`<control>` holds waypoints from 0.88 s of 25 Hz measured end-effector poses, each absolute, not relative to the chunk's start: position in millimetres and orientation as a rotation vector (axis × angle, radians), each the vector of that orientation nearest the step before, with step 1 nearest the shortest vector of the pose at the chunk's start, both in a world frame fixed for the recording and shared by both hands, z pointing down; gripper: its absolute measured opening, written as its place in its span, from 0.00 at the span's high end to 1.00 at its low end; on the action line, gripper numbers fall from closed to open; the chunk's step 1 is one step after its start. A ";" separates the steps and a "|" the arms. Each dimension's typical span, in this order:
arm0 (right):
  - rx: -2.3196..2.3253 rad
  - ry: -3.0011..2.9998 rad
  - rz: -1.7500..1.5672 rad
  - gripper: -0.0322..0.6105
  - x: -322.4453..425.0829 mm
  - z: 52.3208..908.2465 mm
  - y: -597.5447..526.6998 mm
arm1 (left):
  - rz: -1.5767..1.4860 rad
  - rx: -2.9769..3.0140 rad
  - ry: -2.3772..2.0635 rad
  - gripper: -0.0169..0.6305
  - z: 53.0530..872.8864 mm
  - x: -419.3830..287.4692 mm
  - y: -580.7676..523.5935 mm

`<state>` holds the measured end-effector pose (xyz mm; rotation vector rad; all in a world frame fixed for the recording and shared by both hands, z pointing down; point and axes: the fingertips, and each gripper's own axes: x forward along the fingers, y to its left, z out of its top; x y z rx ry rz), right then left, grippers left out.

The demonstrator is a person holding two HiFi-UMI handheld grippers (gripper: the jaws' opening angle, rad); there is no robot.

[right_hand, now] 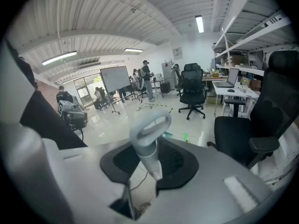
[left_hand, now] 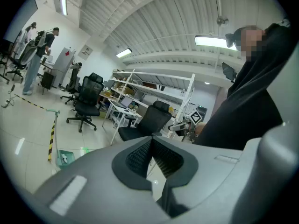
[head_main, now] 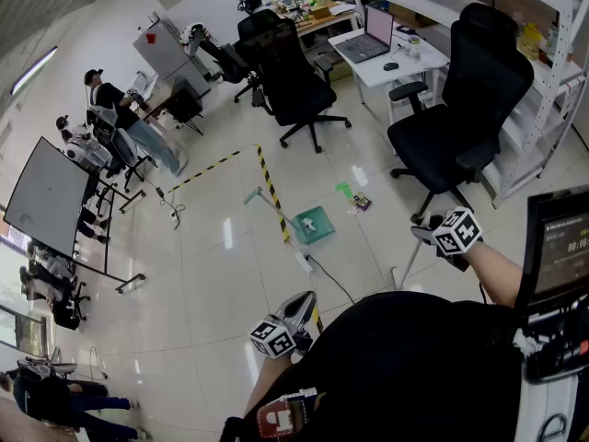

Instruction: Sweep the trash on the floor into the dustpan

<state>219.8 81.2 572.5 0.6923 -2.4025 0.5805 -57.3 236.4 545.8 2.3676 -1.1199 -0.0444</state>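
A green dustpan (head_main: 313,225) stands on the white floor, its long handle (head_main: 265,200) leaning up to the left. Just right of it lie a green scrap (head_main: 343,190) and a dark wrapper (head_main: 361,203). My right gripper (head_main: 425,235) is shut on a pale broom handle (right_hand: 150,139) with a loop at its top; the thin pole (head_main: 405,265) runs down below the gripper. My left gripper (head_main: 299,307) is raised near my body, jaws shut with nothing between them. In the left gripper view the dustpan (left_hand: 64,158) shows far off at the lower left.
Two black office chairs (head_main: 451,118) (head_main: 290,81) stand beyond the trash, beside a white desk with a laptop (head_main: 368,40) and shelving (head_main: 552,81). Yellow-black tape (head_main: 270,187) and a cable (head_main: 327,279) cross the floor. People (head_main: 120,109) and a whiteboard (head_main: 46,196) are at the left.
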 end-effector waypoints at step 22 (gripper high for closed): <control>0.640 -2.363 0.586 0.82 160.2 595.5 -14.6 | -0.070 2.273 -1.171 0.97 573.4 -106.0 184.7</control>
